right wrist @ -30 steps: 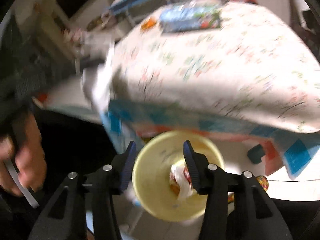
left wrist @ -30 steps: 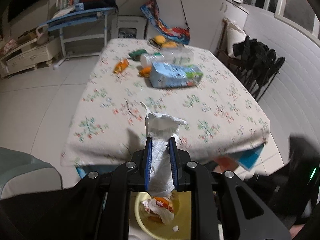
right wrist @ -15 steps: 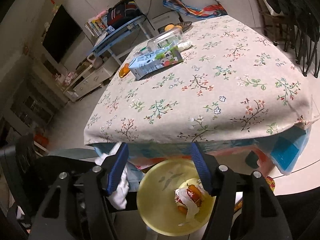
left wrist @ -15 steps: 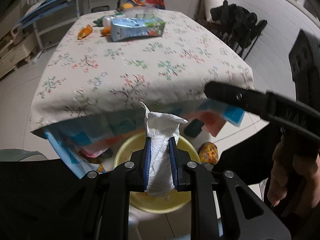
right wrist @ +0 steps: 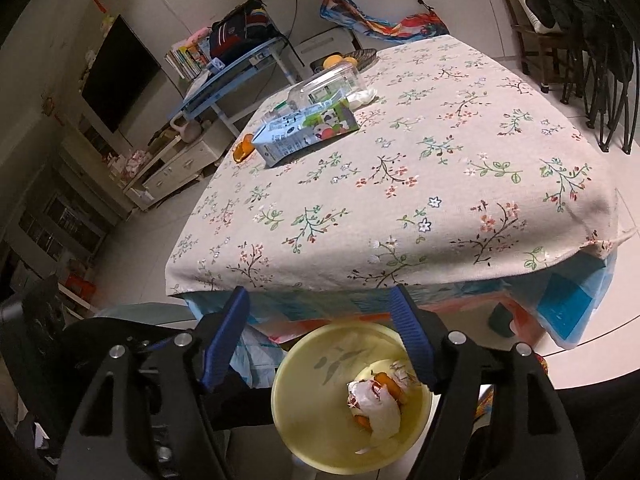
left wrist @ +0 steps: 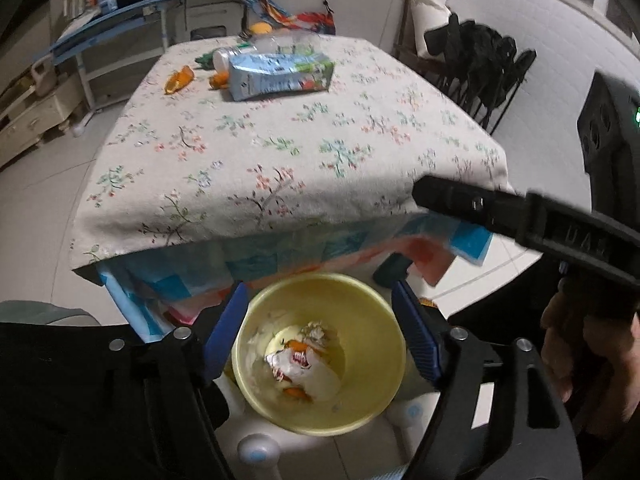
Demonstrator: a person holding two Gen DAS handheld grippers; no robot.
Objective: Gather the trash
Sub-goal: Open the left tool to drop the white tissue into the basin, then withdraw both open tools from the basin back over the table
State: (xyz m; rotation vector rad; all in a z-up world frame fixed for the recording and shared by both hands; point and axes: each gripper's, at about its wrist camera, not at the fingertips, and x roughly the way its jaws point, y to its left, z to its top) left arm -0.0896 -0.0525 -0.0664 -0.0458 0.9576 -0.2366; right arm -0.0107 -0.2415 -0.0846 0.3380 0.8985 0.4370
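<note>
My left gripper (left wrist: 318,286) hovers over a yellow bin (left wrist: 372,344) on the floor by the table's near edge; its jaws are opening with nothing between them. White tissue and orange peel (left wrist: 304,364) lie in the bin. My right gripper (right wrist: 318,292) hangs above the same bin (right wrist: 308,400), jaws opening and empty, the trash pile (right wrist: 376,404) below it. On the table lie a blue-white carton (left wrist: 280,74) (right wrist: 304,132), a clear plastic bottle (right wrist: 332,80) and orange peel (left wrist: 180,80) (right wrist: 242,150).
The floral-clothed table (right wrist: 440,184) overhangs the bin. The right gripper's black body (left wrist: 520,216) and a hand (left wrist: 592,340) cross the left wrist view. Chairs draped with dark clothes (left wrist: 480,52) stand right of the table; a blue desk (right wrist: 232,72) stands behind it.
The left gripper's jaws spread wide and let go of the white tissue, which now lies in the bin. The right gripper's jaws widened a little.
</note>
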